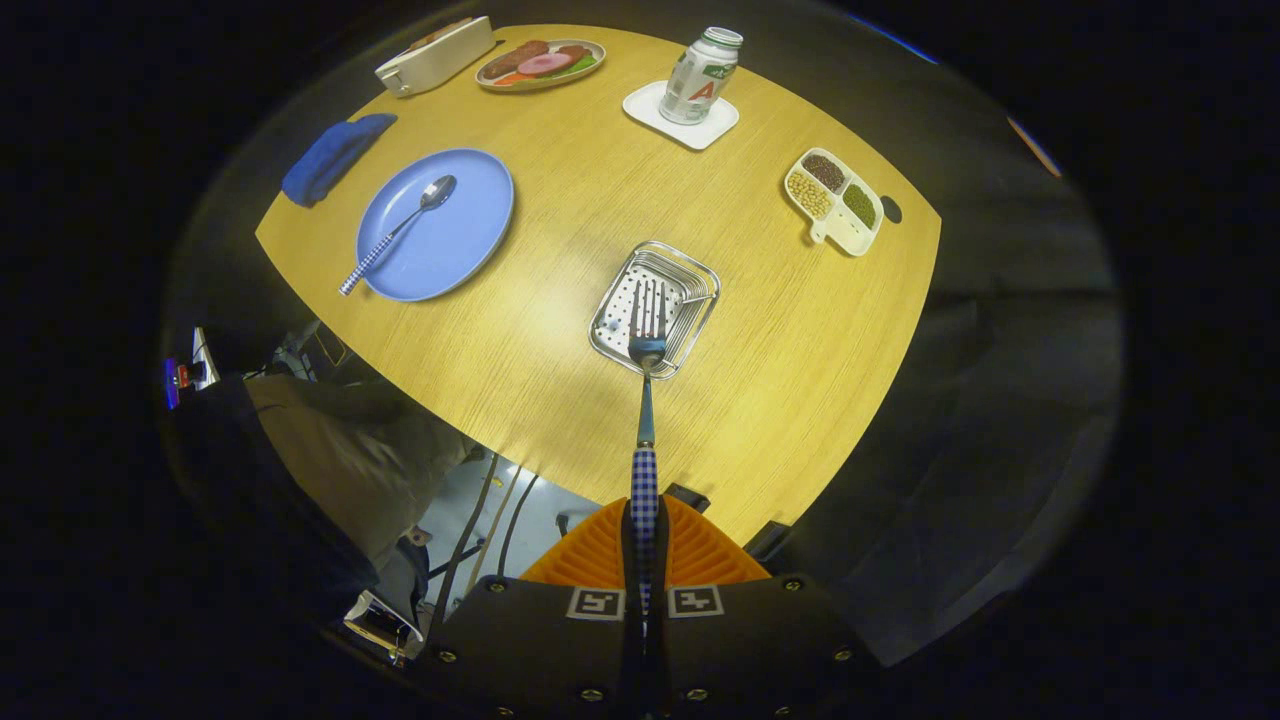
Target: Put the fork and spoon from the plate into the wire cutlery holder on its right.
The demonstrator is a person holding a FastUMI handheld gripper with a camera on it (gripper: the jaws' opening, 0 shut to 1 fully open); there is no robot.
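Jaws clamped on fork handle, tines over wire holder (spoon on plate)

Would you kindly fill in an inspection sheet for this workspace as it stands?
Surface: round wooden table, dry and tidy.
Job's things: fork held by its checked handle, tines over the wire cutlery holder; spoon lying on the blue plate, handle overhanging the rim.
Clutter: blue cloth, white container, plate of food, can on a white coaster, divided dish of beans.
Grippers: gripper shut on the fork.
Cables: several cables run across the floor below the table edge.
Surroundings: dark booth wall; a person's trouser leg beside the table.
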